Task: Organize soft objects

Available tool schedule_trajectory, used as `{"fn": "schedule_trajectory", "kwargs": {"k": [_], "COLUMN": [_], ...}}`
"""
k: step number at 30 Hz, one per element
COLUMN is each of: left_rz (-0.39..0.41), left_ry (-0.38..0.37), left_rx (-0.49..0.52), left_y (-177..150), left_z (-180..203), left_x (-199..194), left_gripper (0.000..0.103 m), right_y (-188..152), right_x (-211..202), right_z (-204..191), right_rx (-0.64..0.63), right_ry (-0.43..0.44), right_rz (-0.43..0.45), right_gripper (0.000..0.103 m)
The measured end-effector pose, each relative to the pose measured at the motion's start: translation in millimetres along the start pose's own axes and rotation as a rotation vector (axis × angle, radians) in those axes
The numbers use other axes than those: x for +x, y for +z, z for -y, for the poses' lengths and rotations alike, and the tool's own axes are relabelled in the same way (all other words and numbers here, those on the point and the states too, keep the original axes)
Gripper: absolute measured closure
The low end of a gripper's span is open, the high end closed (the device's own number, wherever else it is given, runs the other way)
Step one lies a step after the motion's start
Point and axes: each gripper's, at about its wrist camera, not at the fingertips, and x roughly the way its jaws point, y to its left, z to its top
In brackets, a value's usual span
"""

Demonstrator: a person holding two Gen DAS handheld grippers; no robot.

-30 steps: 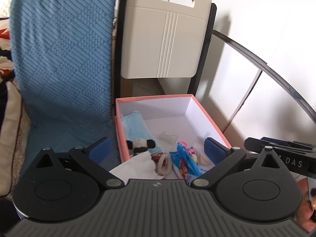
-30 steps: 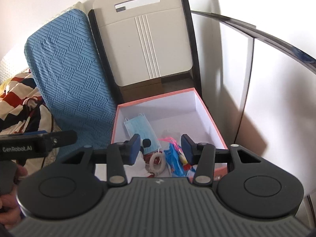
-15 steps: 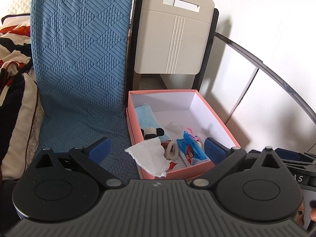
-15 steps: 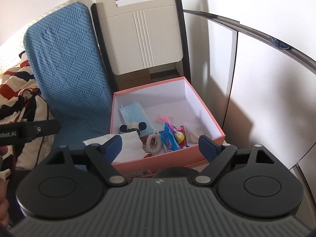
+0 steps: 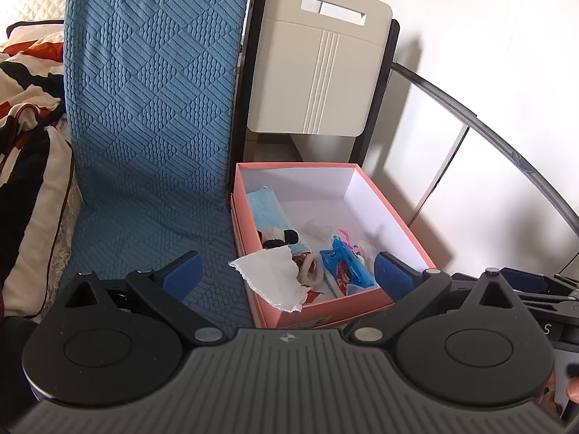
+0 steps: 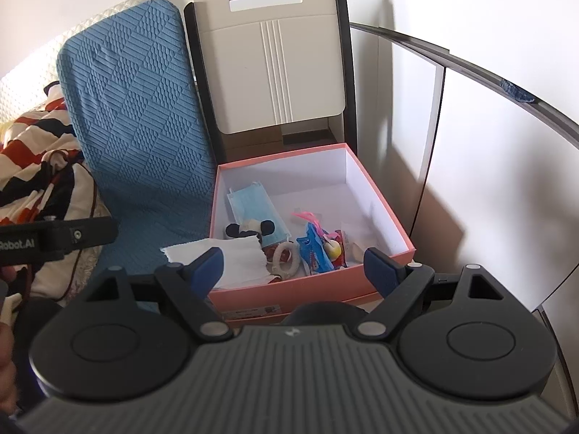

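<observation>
A pink box with a white inside holds soft items: a blue face mask, a black-and-white plush, a white fabric ring and a blue printed packet. A white tissue hangs over the box's near left rim. My left gripper is open and empty, just short of the box's near corner. In the right wrist view the box, mask, plush, tissue and ring show again. My right gripper stands wide open before the front wall, holding nothing.
A blue textured cushion leans left of the box, with a striped blanket beyond it. A beige folded chair stands behind the box. White cabinet panels close the right side. The other gripper's body shows at the left edge.
Both grippers have drawn back from over the box, so its front wall now shows. The right jaws went from half closed to wide open. The tissue now hangs over the rim.
</observation>
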Motion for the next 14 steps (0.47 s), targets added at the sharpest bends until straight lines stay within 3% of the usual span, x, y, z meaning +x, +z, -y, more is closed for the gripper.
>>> {"fn": "schedule_trajectory", "kwargs": {"k": [14], "left_rz": [0.016], "left_ry": [0.002], "left_rx": [-0.001], "left_y": [-1.0], "left_z": [-2.8], "left_x": [-6.4], "left_gripper": [0.001], "right_y": [-0.9], "right_x": [2.0], "right_z": [0.1], "right_rx": [0.009], "right_ry": [0.009], "right_rz": [-0.008], "right_gripper": [0.017]}}
